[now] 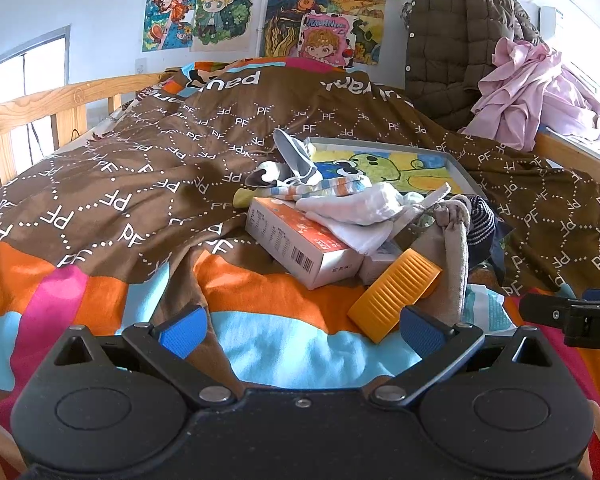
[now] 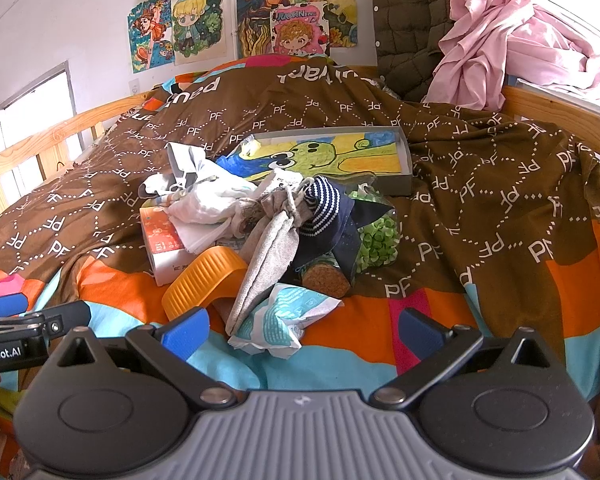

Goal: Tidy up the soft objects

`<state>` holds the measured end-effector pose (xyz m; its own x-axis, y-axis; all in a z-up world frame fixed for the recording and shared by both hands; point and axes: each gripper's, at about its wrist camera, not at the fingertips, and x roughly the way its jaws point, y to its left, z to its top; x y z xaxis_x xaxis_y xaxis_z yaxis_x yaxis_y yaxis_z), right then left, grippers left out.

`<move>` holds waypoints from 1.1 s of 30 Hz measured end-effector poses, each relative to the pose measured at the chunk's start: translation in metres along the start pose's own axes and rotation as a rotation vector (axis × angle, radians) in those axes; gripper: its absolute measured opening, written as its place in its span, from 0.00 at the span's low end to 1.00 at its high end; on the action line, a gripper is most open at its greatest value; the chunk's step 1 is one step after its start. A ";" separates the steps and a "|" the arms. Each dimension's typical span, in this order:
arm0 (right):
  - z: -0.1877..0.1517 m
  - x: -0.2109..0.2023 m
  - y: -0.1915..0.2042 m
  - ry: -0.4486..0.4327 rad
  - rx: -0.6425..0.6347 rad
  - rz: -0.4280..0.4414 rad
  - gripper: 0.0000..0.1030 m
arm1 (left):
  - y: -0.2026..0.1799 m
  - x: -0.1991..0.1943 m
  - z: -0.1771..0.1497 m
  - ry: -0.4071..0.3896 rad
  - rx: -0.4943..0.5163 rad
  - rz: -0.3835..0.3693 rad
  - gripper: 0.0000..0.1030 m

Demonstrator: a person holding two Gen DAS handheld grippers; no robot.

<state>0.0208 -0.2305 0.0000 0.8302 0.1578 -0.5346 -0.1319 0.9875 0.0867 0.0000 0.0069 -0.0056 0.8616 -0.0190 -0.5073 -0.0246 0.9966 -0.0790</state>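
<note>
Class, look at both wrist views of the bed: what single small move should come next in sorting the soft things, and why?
Probably ease the right gripper forward onto the long grey knitted sock. Its jaws stand open and empty, and the sock hangs nearest, draped over the ribbed orange plastic piece at the front of the pile. The left gripper, also open, faces bare quilt.

A wooden-railed bed (image 2: 40, 140) carries a brown "PF" quilt (image 2: 479, 184). On the quilt lie a shallow grey tray (image 2: 405, 160), an orange-white carton (image 1: 296, 248), an orange lid (image 2: 204, 280), socks (image 2: 260, 256) and a teal packet (image 2: 284, 320).
</note>
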 end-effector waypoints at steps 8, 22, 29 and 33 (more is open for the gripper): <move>0.000 0.000 0.000 0.000 0.000 -0.001 1.00 | 0.000 0.000 0.000 0.001 0.000 0.000 0.99; 0.001 0.000 0.000 0.001 0.002 -0.006 1.00 | 0.000 0.000 0.000 0.001 0.000 0.000 0.99; -0.004 0.004 -0.001 0.011 0.021 -0.032 1.00 | 0.000 0.001 -0.001 0.003 0.001 -0.008 0.99; 0.000 0.004 -0.012 0.013 0.062 -0.054 1.00 | -0.003 0.002 -0.001 -0.001 0.027 -0.022 0.99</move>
<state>0.0258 -0.2421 -0.0038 0.8283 0.1051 -0.5504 -0.0534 0.9926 0.1092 0.0014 0.0034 -0.0068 0.8621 -0.0412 -0.5051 0.0081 0.9977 -0.0675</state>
